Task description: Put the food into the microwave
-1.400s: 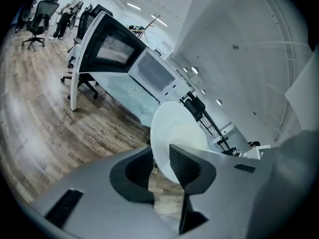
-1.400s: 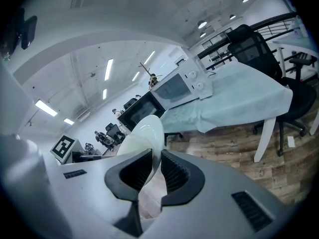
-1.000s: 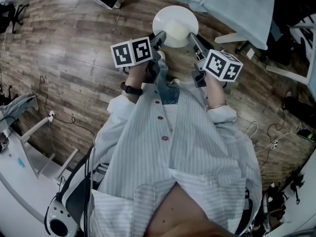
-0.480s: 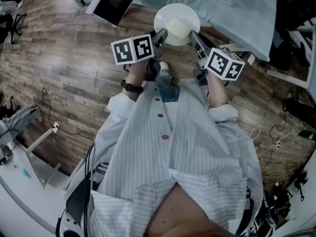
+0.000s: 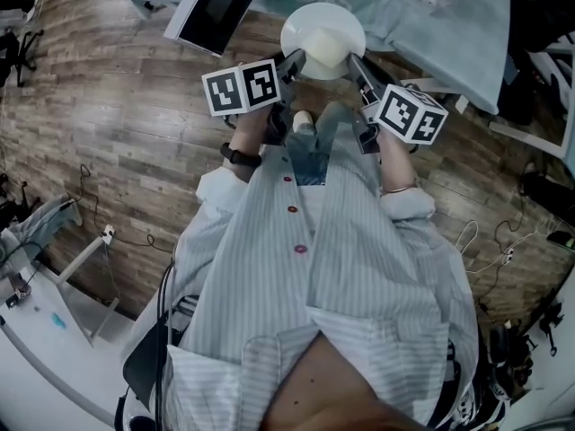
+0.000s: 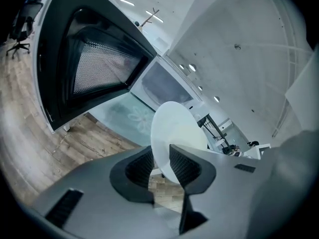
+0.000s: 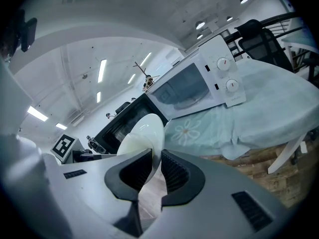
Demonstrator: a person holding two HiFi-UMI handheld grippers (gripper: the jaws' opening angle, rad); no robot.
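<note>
A white plate with a pale heap of food on it hangs level in front of me over the wooden floor. My left gripper is shut on the plate's left rim and my right gripper on its right rim. In the left gripper view the plate stands between the ribbed pads of the left gripper. The right gripper clamps the plate's other edge. Just ahead stands the white microwave, its dark door swung open to the left and its cavity showing.
The microwave sits on a table with a pale teal flowered cloth, whose front edge is just past the plate. The open door juts out over the floor at the left. White chair legs stand at the right. Cables lie on the floor.
Both grippers have carried the plate toward the table. The microwave door and the cloth have come further into the head view. Both grips are unchanged.
</note>
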